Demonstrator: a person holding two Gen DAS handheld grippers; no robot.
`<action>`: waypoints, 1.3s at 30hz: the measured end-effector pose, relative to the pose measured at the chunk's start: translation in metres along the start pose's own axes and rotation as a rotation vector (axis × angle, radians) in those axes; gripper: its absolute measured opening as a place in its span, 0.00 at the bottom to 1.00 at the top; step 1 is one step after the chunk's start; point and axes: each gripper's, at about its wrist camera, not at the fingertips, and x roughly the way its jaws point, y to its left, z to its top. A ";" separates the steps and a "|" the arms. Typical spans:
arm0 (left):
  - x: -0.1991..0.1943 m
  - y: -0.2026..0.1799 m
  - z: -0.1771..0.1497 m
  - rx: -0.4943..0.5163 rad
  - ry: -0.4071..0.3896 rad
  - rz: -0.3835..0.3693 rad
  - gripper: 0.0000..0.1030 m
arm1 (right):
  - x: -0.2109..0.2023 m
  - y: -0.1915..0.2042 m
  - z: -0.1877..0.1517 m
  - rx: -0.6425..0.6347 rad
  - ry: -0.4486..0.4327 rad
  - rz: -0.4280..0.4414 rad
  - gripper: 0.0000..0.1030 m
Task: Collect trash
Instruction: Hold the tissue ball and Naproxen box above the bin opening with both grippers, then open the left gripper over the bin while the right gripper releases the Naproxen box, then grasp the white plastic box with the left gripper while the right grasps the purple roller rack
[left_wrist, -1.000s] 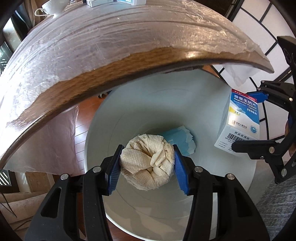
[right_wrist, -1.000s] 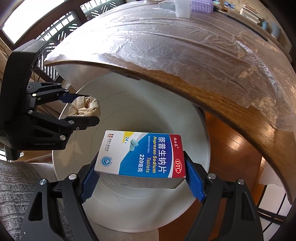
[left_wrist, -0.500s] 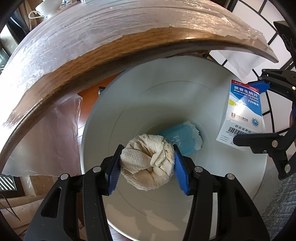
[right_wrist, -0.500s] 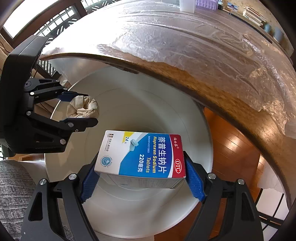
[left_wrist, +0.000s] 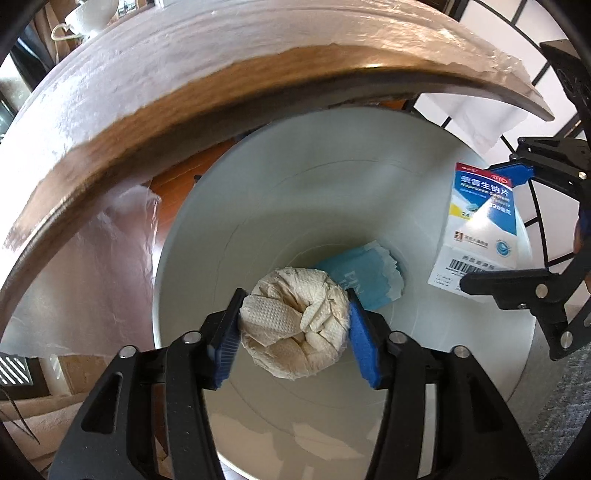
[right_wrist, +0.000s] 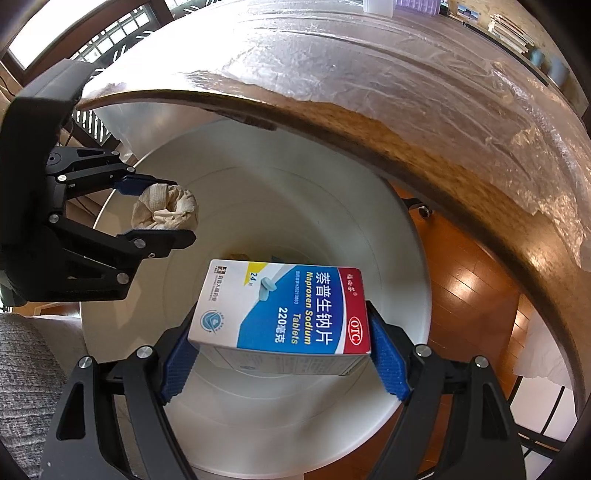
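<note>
— Left gripper (left_wrist: 294, 299)?
— Pointing steeply down into the white bin (left_wrist: 258, 192), with a crumpled paper towel (left_wrist: 291, 332) between the blue pads (left_wrist: 360, 343). Jaws just opening, yet touching the wad on both sides, at a middling width.
— And from the right wrist view?
— Same wad, hanging over the near side of the bin's mouth, against the upper pad and resting on the lower finger.
— Right gripper (right_wrist: 280, 310)?
— Also aimed down over the bin. Clamped across a blue, white and red medicine box (right_wrist: 280, 306), printed face up, one pad on each short end. Jaws wide, just easing apart a little, with no gap visible at either pad.
— Where exactly, that box?
— Above the middle of the bin's opening, clear of its walls. In the left wrist view, off to the right of the paper towel, well apart from it.
— Anything inside the bin?
— A blue packet (left_wrist: 365, 273) flat on the bottom, partly hidden behind the wad.
— Around the bin?
— Standing on a wooden floor (right_wrist: 472, 273), tucked partly under the edge of a wooden table (left_wrist: 184, 122) covered with a clear plastic sheet (right_wrist: 406, 55).
</note>
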 end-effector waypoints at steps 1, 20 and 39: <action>0.000 0.000 0.000 -0.003 -0.003 0.033 0.80 | -0.001 -0.001 0.000 0.010 -0.005 -0.007 0.86; -0.164 0.086 0.094 -0.156 -0.399 0.051 0.99 | -0.133 -0.019 0.089 0.029 -0.447 -0.209 0.96; -0.085 0.064 0.199 -0.070 -0.405 0.011 0.99 | -0.066 -0.138 0.281 0.253 -0.309 -0.106 0.96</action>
